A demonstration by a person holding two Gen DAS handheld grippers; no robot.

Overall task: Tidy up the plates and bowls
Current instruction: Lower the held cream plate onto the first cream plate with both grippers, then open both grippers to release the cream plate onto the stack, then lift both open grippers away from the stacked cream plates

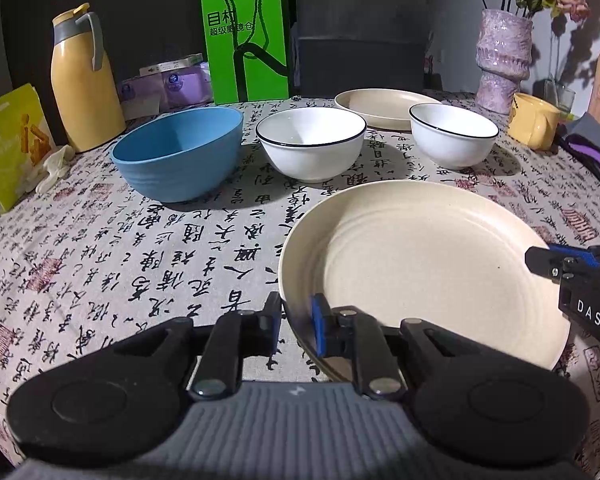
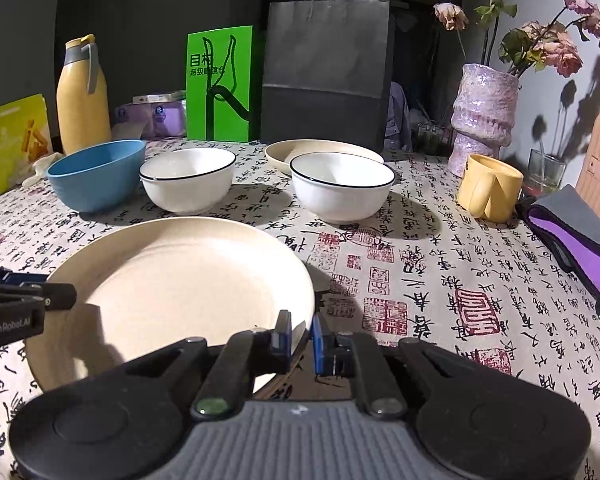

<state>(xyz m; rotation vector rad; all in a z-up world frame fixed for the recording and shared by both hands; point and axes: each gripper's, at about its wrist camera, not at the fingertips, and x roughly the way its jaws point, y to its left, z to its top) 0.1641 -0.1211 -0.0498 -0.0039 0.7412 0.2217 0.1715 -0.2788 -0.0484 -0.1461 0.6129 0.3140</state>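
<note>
- Left gripper (image 1: 296,322) clamped on the near-left rim of the big cream plate (image 1: 424,276), blue pads either side of the edge.
- Right gripper (image 2: 301,336) pinched on the same plate's opposite rim, jaws nearly closed around it.
- "DAS" readable on the right gripper's body from the left view; "GenRobot.AI" on the left one from the right view.
- Plate at the near edge of the table, over a cloth (image 1: 140,248) printed with black calligraphy and red seals.
- Behind: blue bowl (image 1: 178,152), two white bowls (image 1: 311,142) (image 1: 453,134), second cream plate (image 1: 384,106).
- Further back: green bag (image 1: 246,40) with Chinese writing, yellow jug (image 1: 84,80), yellow mug (image 1: 534,120), vase (image 1: 502,60).
</note>
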